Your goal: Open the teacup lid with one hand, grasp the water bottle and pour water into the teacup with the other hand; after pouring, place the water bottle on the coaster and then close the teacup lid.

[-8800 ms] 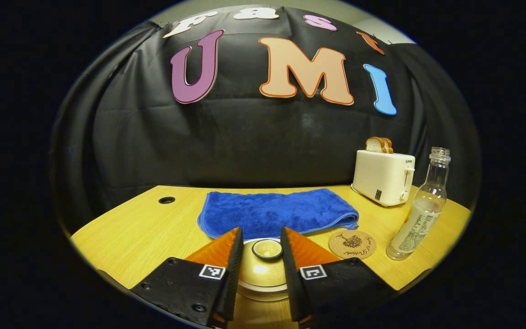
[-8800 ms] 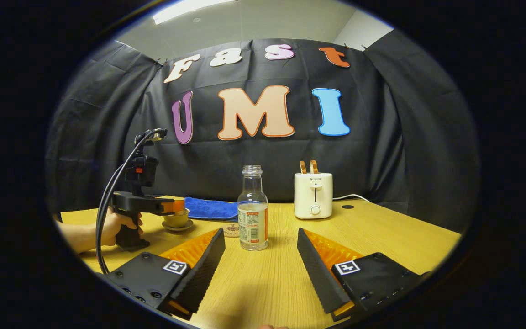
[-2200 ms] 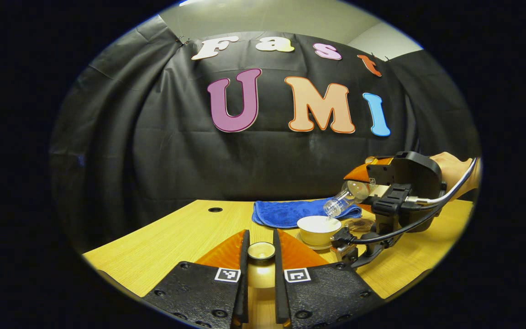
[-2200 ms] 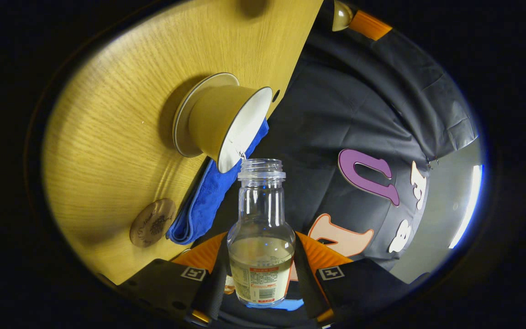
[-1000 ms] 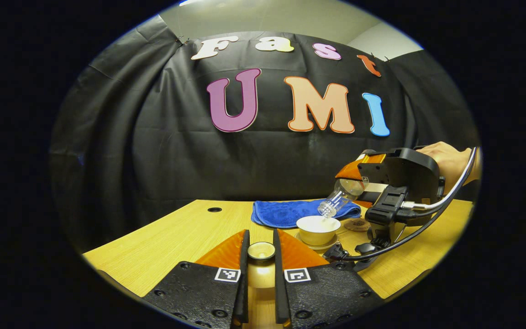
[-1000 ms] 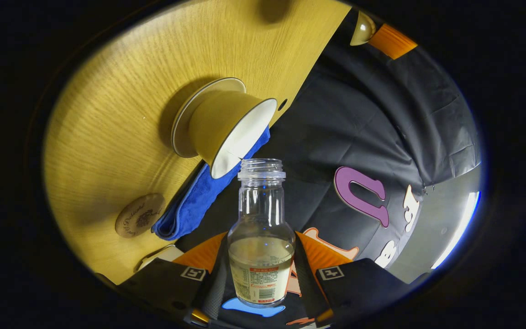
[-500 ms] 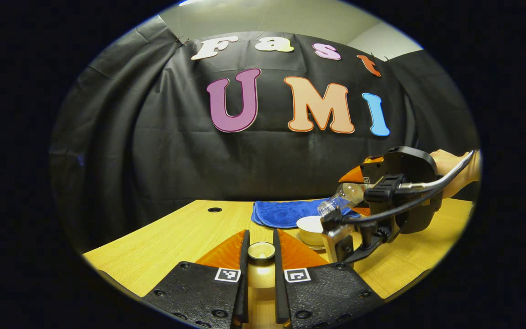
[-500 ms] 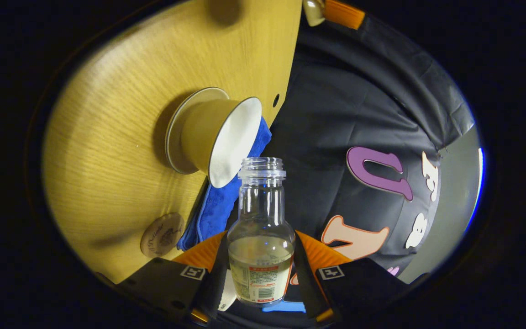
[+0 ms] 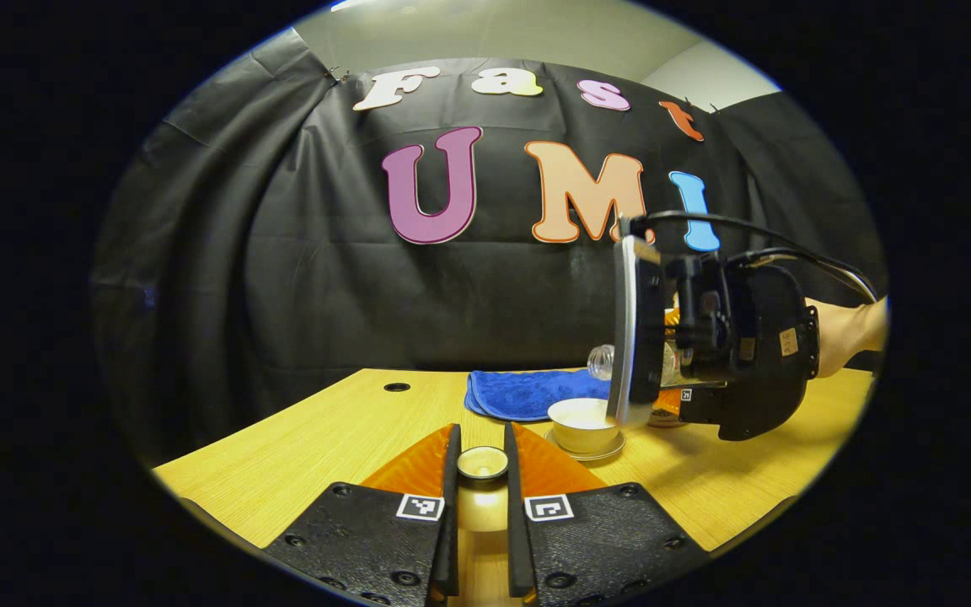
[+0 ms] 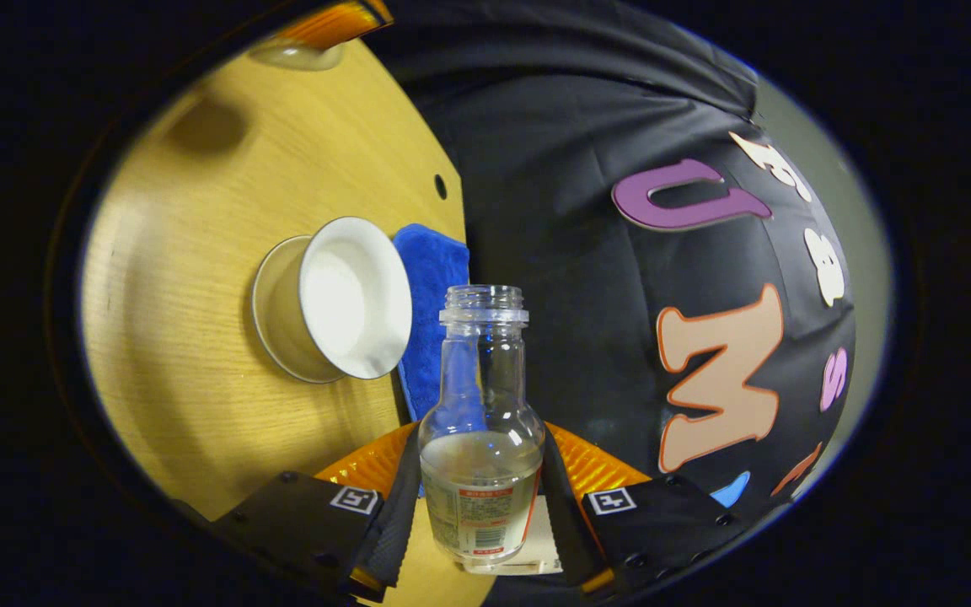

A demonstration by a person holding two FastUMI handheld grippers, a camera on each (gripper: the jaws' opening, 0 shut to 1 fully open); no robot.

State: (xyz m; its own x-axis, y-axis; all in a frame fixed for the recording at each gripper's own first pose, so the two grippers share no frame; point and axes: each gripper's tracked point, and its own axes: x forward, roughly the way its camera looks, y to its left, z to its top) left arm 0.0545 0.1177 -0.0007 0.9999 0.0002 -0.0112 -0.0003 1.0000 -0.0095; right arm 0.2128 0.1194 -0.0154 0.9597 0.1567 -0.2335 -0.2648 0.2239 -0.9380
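At the bottom centre of the left gripper view, the left gripper point(image 9: 480, 506) is narrowed onto the teacup lid point(image 9: 482, 465), its two fingers pressing the lid's knob from either side and holding it clear of the bench point(image 9: 325, 438). Beyond the fingers, a little right of centre, the open teacup point(image 9: 583, 423) stands on its saucer point(image 9: 592, 452) on the bench. Behind the cup, a folded blue towel point(image 9: 519, 393) lies against the foot of the booth wall. Just right of the cup, in the right half of the frame, the right gripper point(image 9: 721, 346) hangs above the bench with a hand point(image 9: 844, 333) behind it at the frame's right edge; the mouth of the water bottle point(image 9: 602, 362) pokes out to its left, above and behind the cup. A round hole point(image 9: 396, 387) sits in the bench at centre left.

In the right gripper view, the right gripper point(image 10: 479, 506) at bottom centre is clamped on the water bottle point(image 10: 480, 438), both fingers against its labelled lower body. The bottle is uncapped, and some clear water sits in its lower part. The scene appears rolled sideways: the bench point(image 10: 199, 421) fills the left, the wall the right. The teacup point(image 10: 342, 297) on its saucer point(image 10: 270, 314) lies left of centre, its mouth apart from the bottle's. The blue towel point(image 10: 428, 278) is just beside the cup towards centre. At the upper left edge, the teacup lid point(image 10: 293, 54) shows in the left gripper's fingers point(image 10: 335, 22).
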